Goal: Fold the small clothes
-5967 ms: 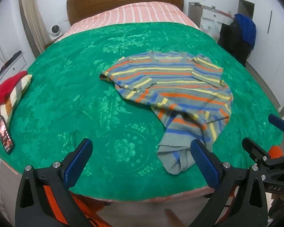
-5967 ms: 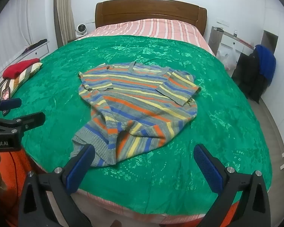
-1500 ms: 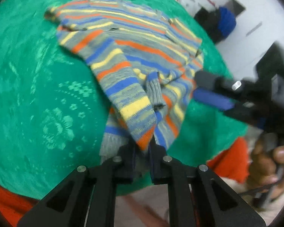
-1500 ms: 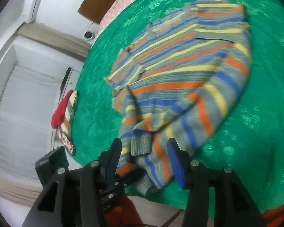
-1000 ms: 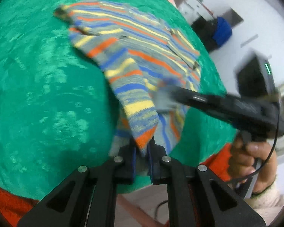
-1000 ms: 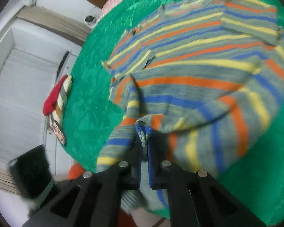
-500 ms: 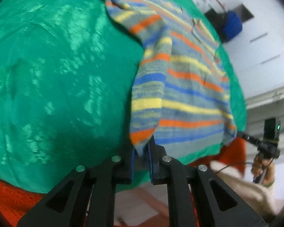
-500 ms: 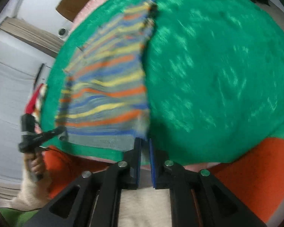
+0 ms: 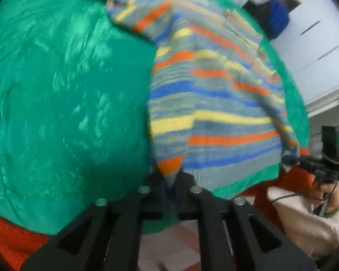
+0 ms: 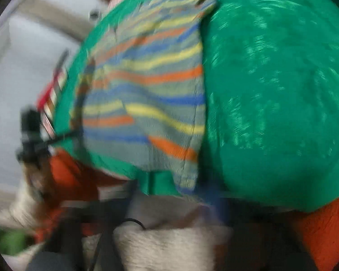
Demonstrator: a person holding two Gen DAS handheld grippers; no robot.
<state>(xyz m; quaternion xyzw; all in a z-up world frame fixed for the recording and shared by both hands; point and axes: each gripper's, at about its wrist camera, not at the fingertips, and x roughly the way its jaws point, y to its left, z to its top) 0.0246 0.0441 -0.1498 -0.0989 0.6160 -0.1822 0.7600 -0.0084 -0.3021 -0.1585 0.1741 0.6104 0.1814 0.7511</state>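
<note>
A striped sweater (image 9: 210,103), grey with orange, yellow and blue bands, lies stretched over the green bedspread (image 9: 67,94). My left gripper (image 9: 170,180) is shut on its near left hem corner. My right gripper (image 9: 287,159) shows at the far right of the left wrist view, pinching the other hem corner. In the blurred right wrist view the sweater (image 10: 147,94) spreads left of centre; its near corner runs down to my right gripper (image 10: 192,188), whose fingers are smeared by motion. The left gripper (image 10: 63,135) shows there at the sweater's far hem corner.
The bed's front edge and an orange layer (image 9: 13,237) under the bedspread lie close below both grippers. A dark blue garment (image 9: 275,20) hangs at the back right. A red and striped pile (image 10: 52,99) sits at the bed's left side.
Both grippers have pulled the hem corners apart and toward the bed's front edge, so the bunched lower part of the sweater is now spread flat. The right wrist view has become very blurred.
</note>
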